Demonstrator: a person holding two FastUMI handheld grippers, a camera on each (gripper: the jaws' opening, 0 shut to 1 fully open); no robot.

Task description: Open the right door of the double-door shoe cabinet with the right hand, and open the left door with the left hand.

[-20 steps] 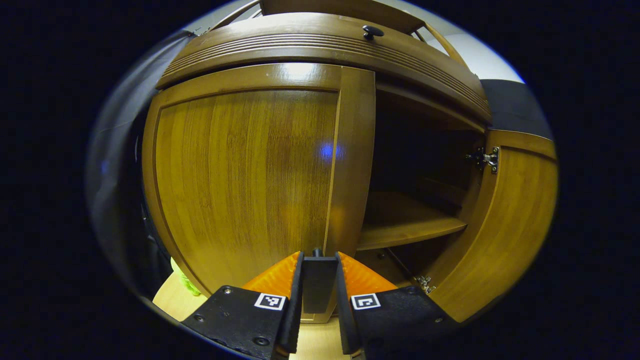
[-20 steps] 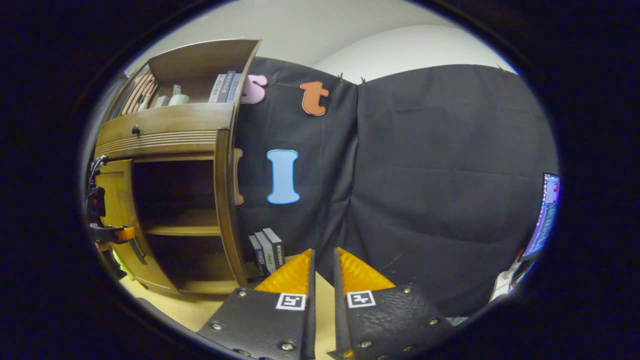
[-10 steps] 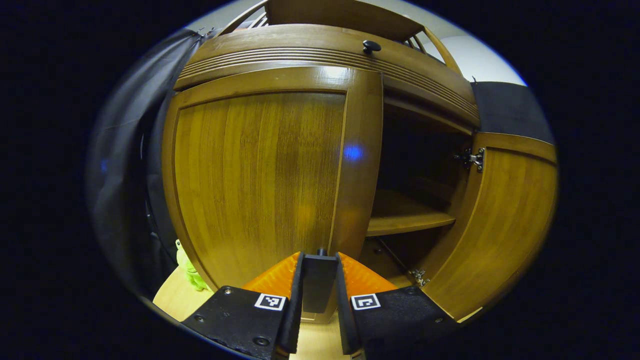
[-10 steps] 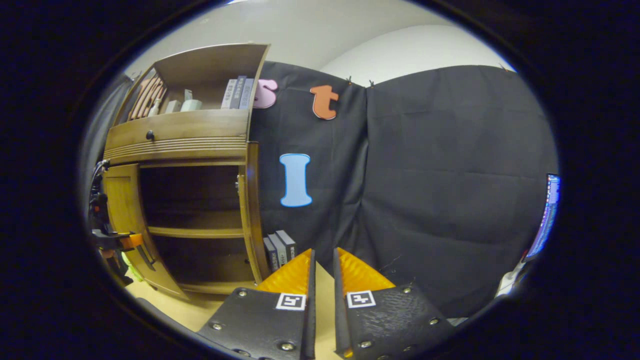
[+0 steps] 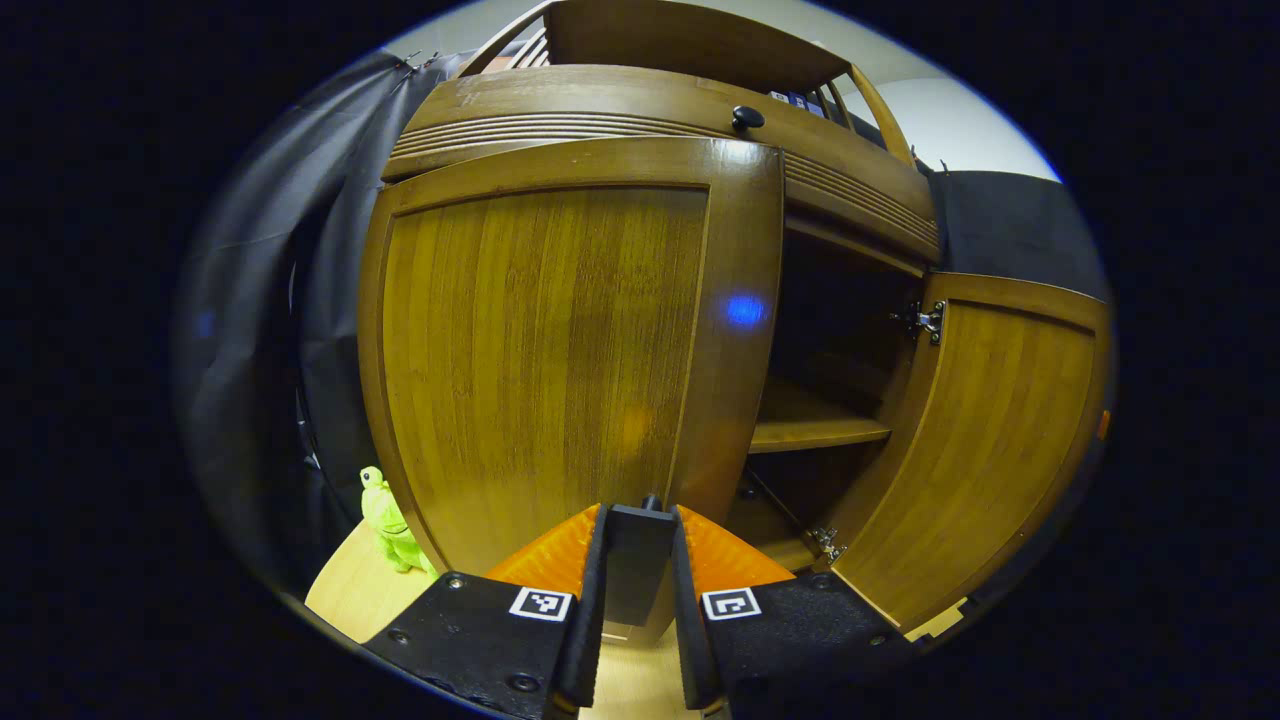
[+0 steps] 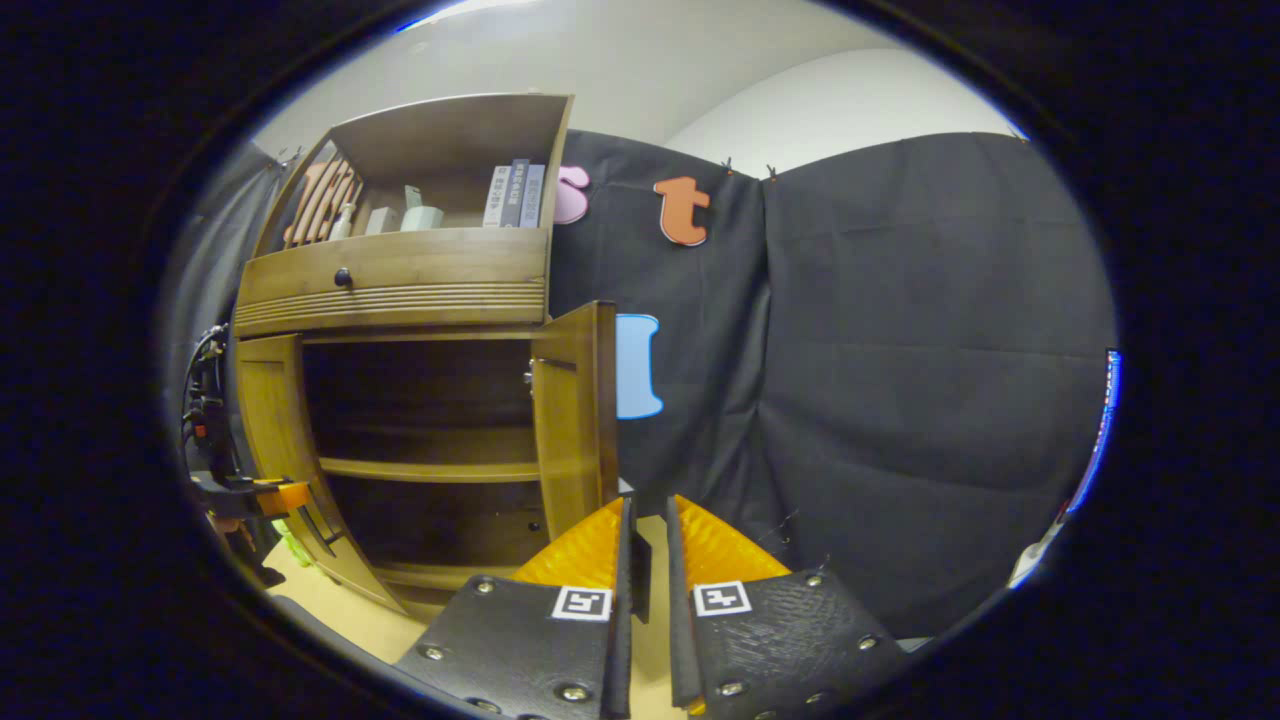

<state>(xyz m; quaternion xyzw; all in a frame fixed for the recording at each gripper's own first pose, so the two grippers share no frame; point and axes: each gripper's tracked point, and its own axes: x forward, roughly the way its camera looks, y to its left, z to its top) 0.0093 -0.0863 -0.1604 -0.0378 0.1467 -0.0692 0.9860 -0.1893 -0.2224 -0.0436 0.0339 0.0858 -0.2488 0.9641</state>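
While the left gripper (image 5: pixel 637 560) sits low in front of the shoe cabinet (image 5: pixel 640 110), its jaws pinch a dark handle (image 5: pixel 637 560) at the bottom edge of the left door (image 5: pixel 545 350). The two orange fingers (image 5: pixel 545 555) press on the handle from both sides. The left door is swung partly out from the cabinet. In the left gripper view, the right door (image 5: pixel 990 440) stands wide open, and a wooden shelf (image 5: pixel 815 425) shows inside the dark space between the doors. A small green toy (image 5: pixel 385 520) stands on the tabletop (image 5: pixel 350 595), just beside the left door. In the right gripper view, the right gripper (image 6: pixel 643 560) is away from the cabinet, near the edge of the open right door (image 6: pixel 575 420). Its jaws are close together with only a thin gap, and it cannot be told whether they touch anything. Far off in that view, the left gripper (image 6: pixel 250 492) holds onto the left door (image 6: pixel 275 430). Books (image 6: pixel 515 195) stand on top of the cabinet.
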